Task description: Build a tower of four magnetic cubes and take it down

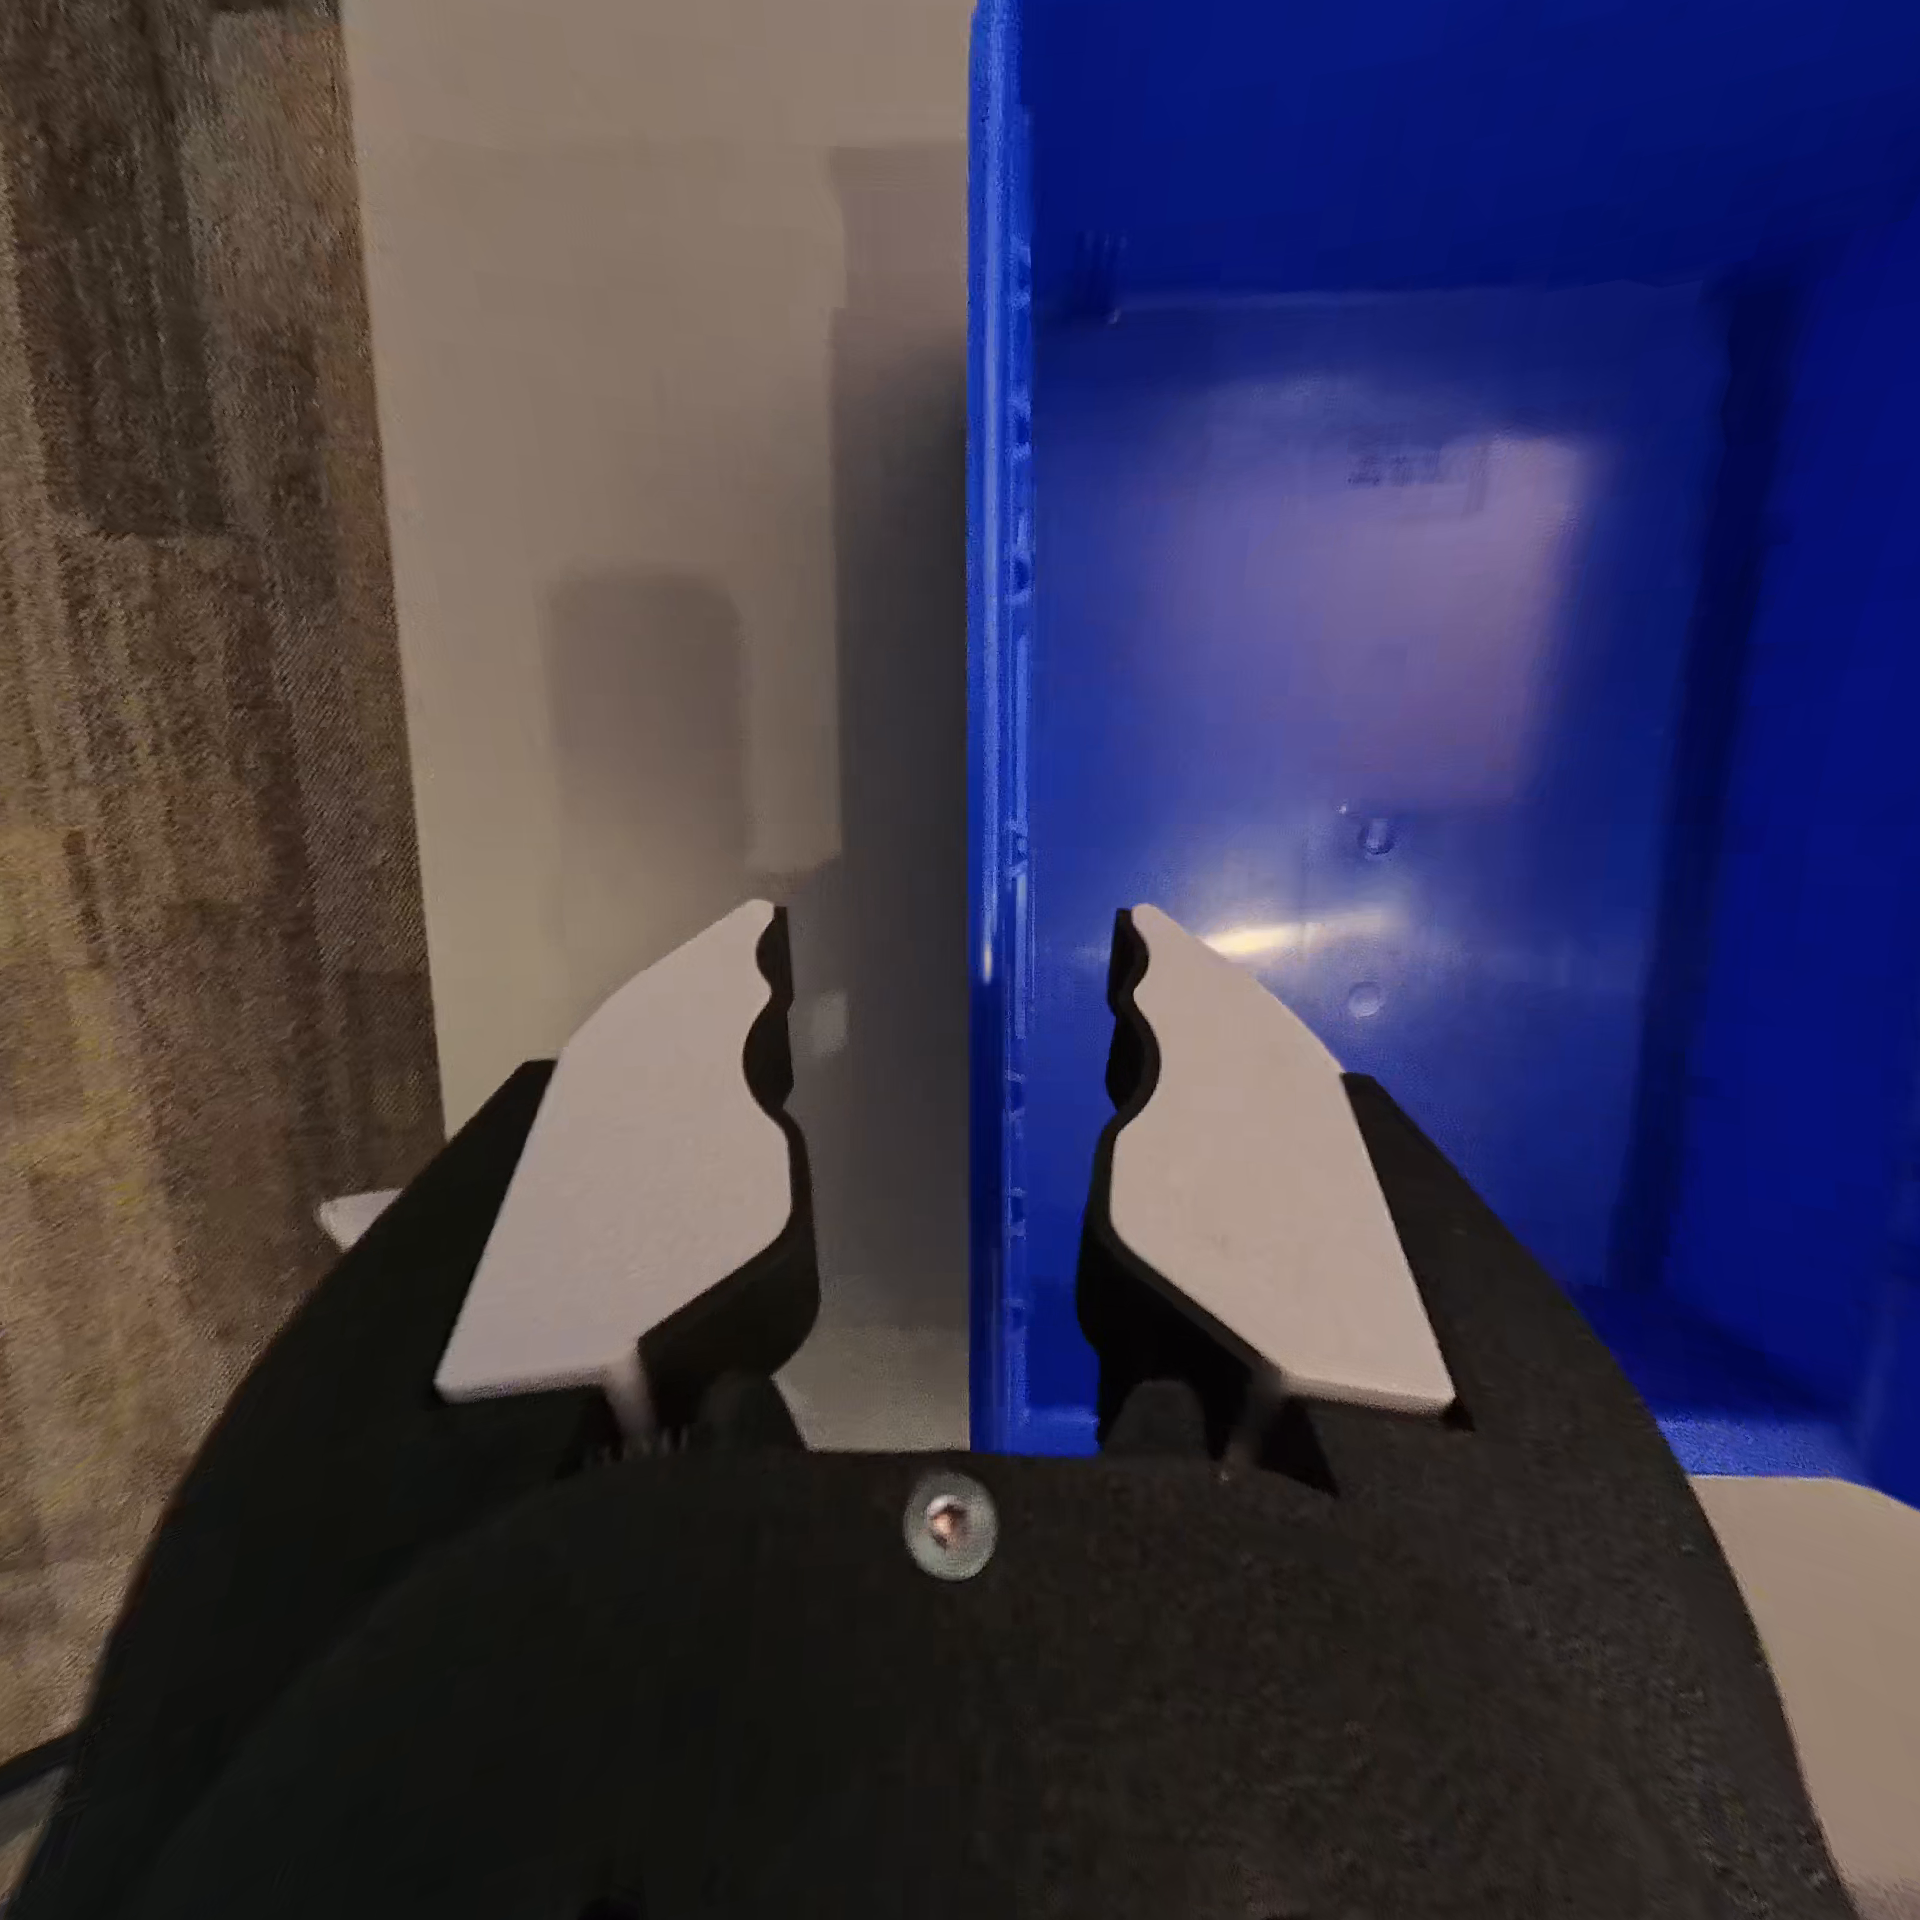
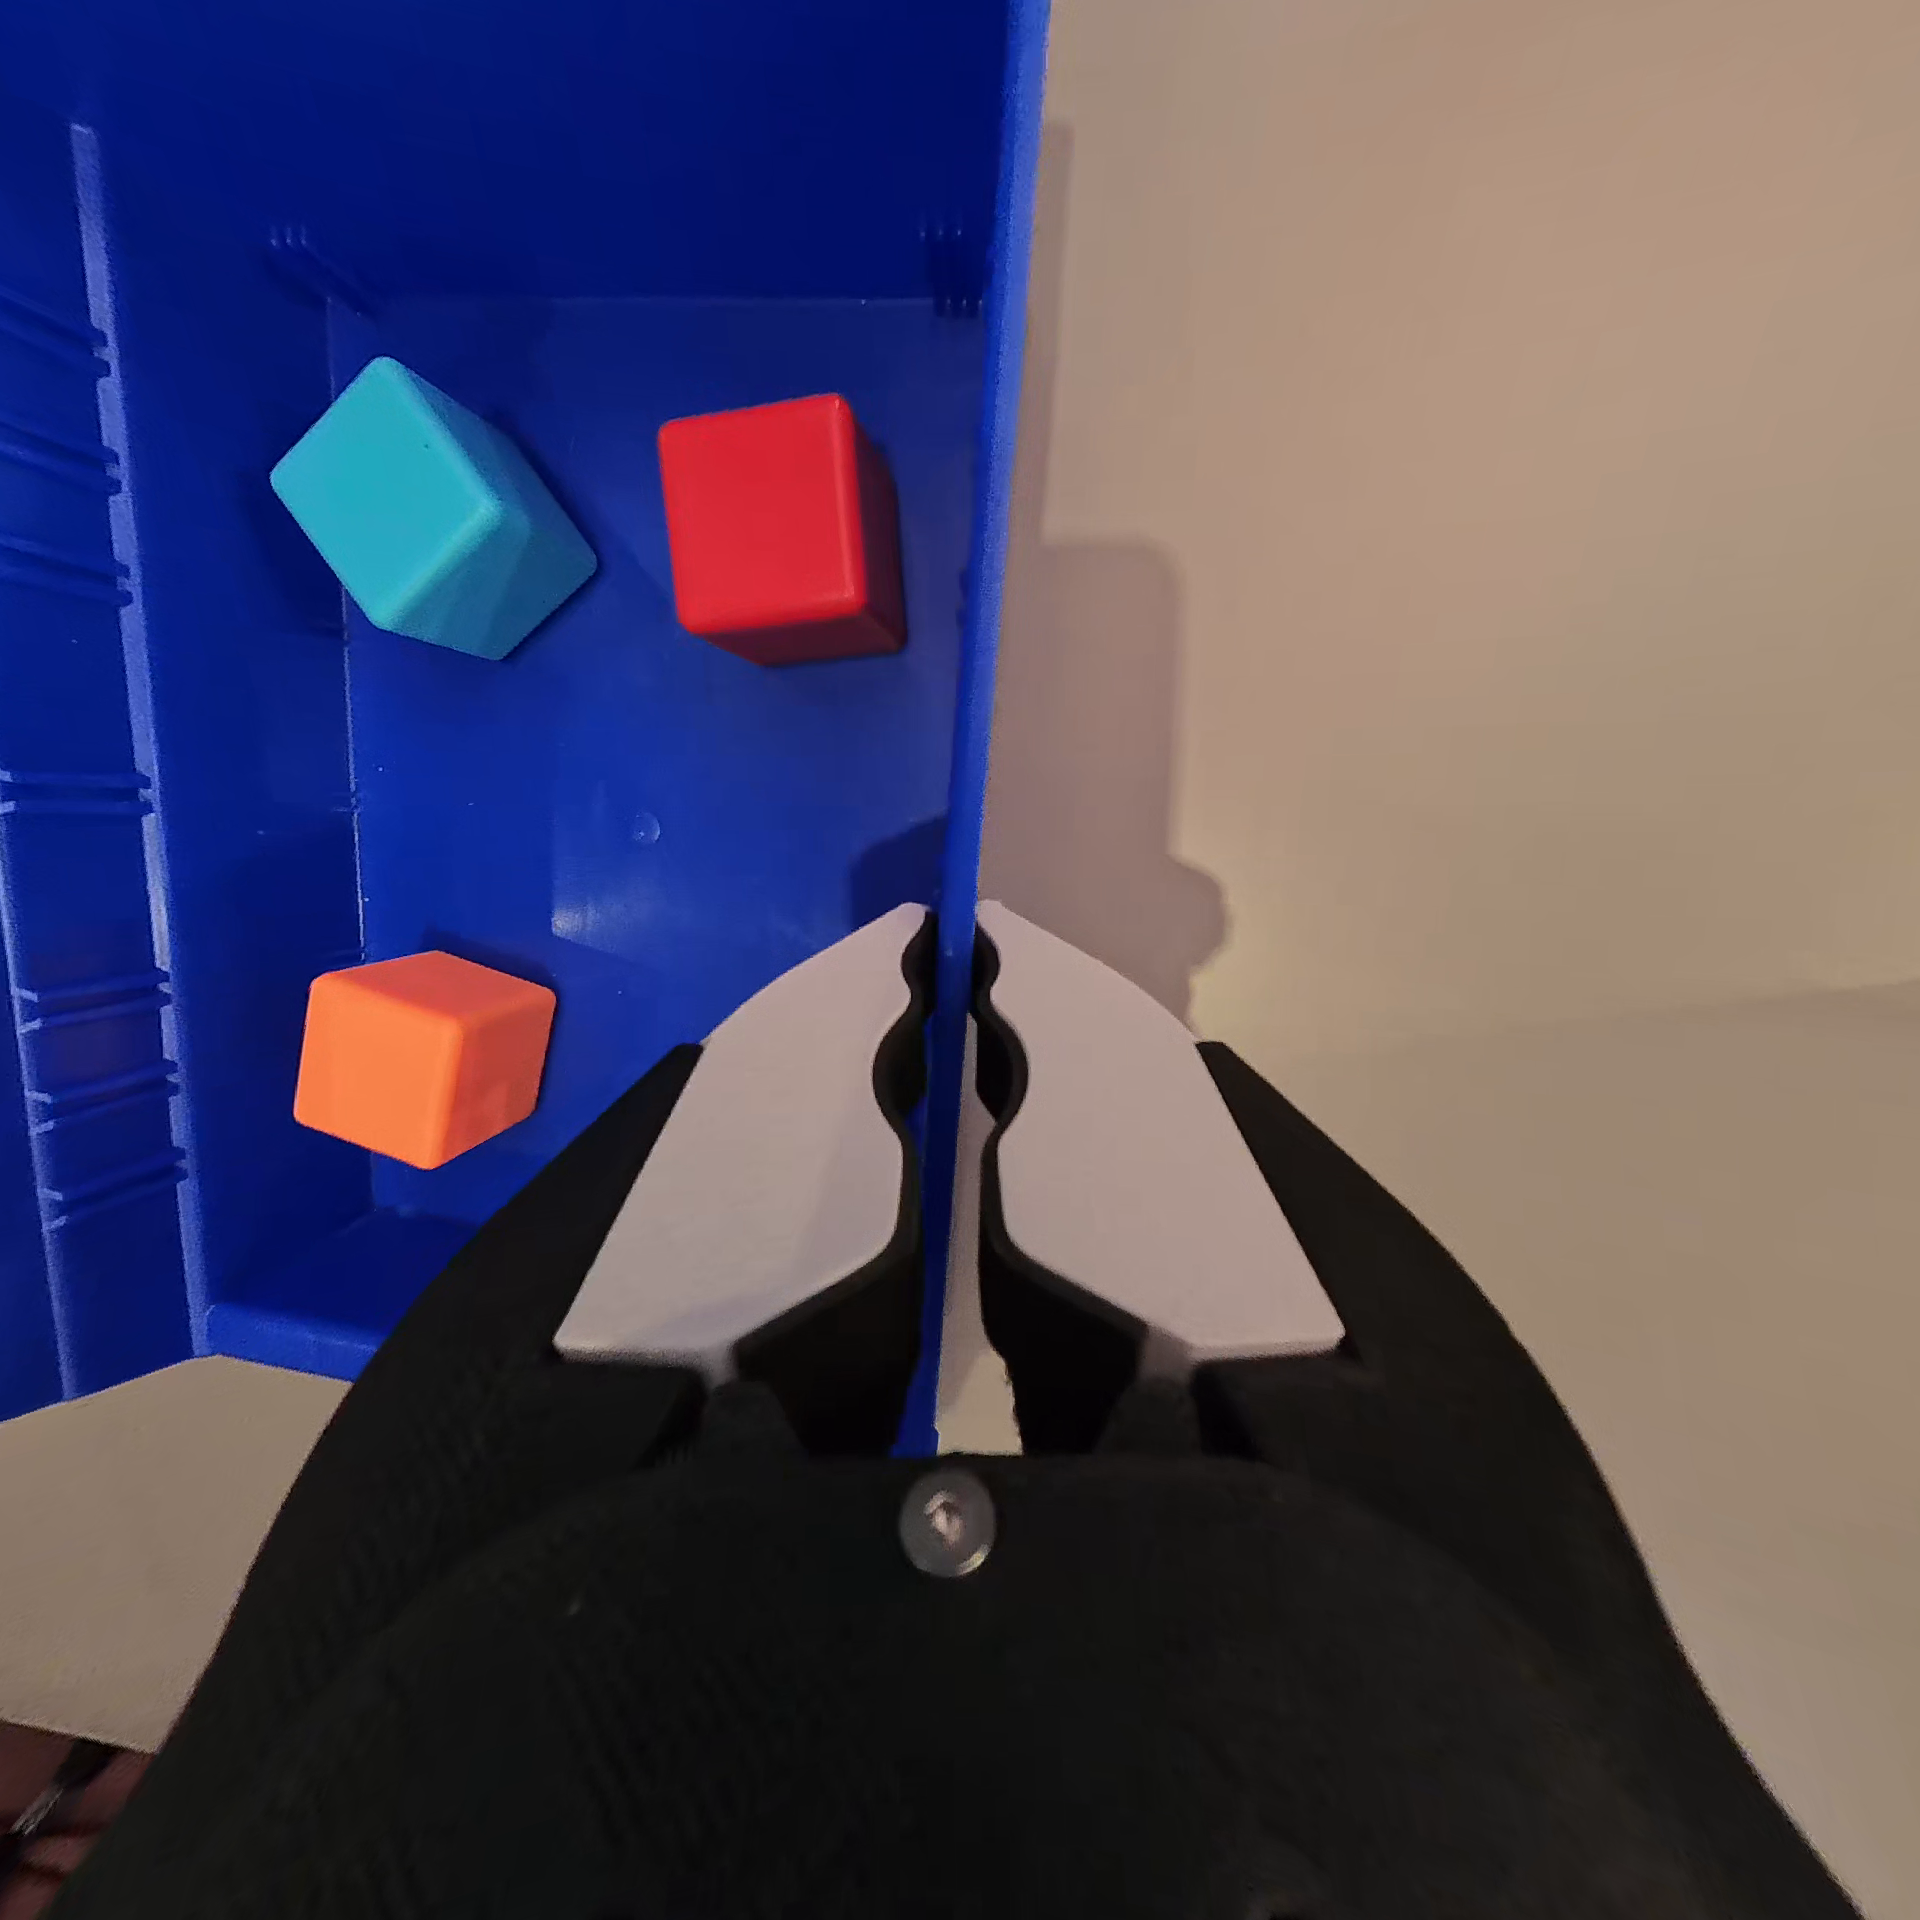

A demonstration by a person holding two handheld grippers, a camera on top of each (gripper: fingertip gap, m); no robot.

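Observation:
In the right wrist view a blue plastic bin (image 2: 665, 790) holds three cubes on its floor: a teal cube (image 2: 416, 509) at the far left, a red cube (image 2: 769, 514) at the far right, an orange cube (image 2: 416, 1055) nearer on the left. My right gripper (image 2: 951, 920) is shut on the bin's right wall (image 2: 987, 520), one finger inside and one outside. In the left wrist view my left gripper (image 1: 951, 920) is open and straddles the bin's left wall (image 1: 997, 623) without touching it. The part of the bin (image 1: 1455, 727) seen there holds no cube.
The bin stands on a pale tabletop (image 2: 1507, 935), which also shows in the left wrist view (image 1: 644, 468). Patterned brown carpet (image 1: 177, 727) lies past the table's left edge. A ribbed blue side (image 2: 83, 831) rises at the bin's left. Tip to tip, the grippers are about 80 cm apart.

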